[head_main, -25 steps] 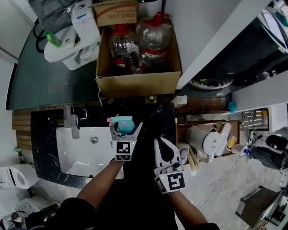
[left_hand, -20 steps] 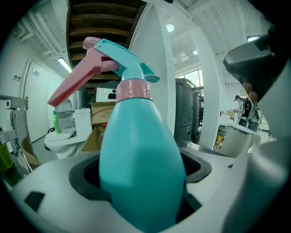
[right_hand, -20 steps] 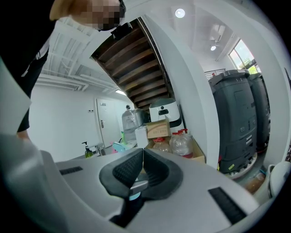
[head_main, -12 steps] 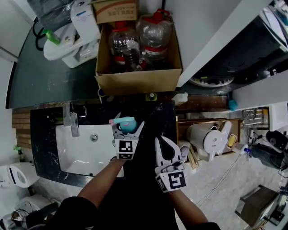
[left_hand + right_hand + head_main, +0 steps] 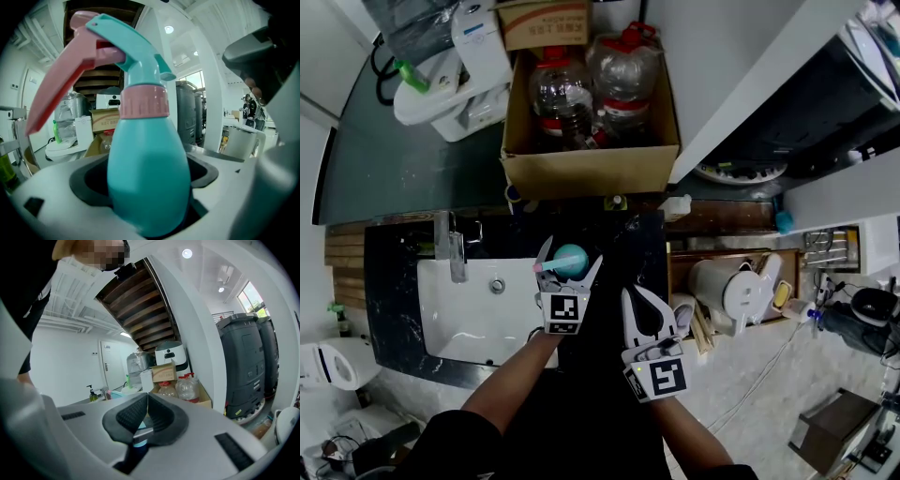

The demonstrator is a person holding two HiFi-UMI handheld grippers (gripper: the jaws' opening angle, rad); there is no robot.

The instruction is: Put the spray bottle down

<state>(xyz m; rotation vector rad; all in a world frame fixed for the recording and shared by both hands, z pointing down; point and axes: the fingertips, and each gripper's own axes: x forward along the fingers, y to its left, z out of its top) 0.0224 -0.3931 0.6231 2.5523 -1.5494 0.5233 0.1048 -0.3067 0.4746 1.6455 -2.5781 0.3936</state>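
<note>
- Left gripper (image 5: 569, 266) is clamped on the bottle (image 5: 147, 173) body; bottle upright, trigger pointing left.
- Bottle is over the black counter (image 5: 623, 248), just right of the sink (image 5: 473, 323).
- Right gripper (image 5: 146, 401) is closed on nothing, nearer than the left.
- Step looks like the set-down. Next: seat the base flat, then spread the jaws without tipping the bottle.
- Bottle base is hidden by the jaws, so can't tell if it touches the counter.

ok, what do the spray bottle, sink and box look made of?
The spray bottle: likely plastic, smooth matte teal body, pink collar and trigger. The sink: probably glazed ceramic, glossy white. The box: brown cardboard, with folded flaps.
</note>
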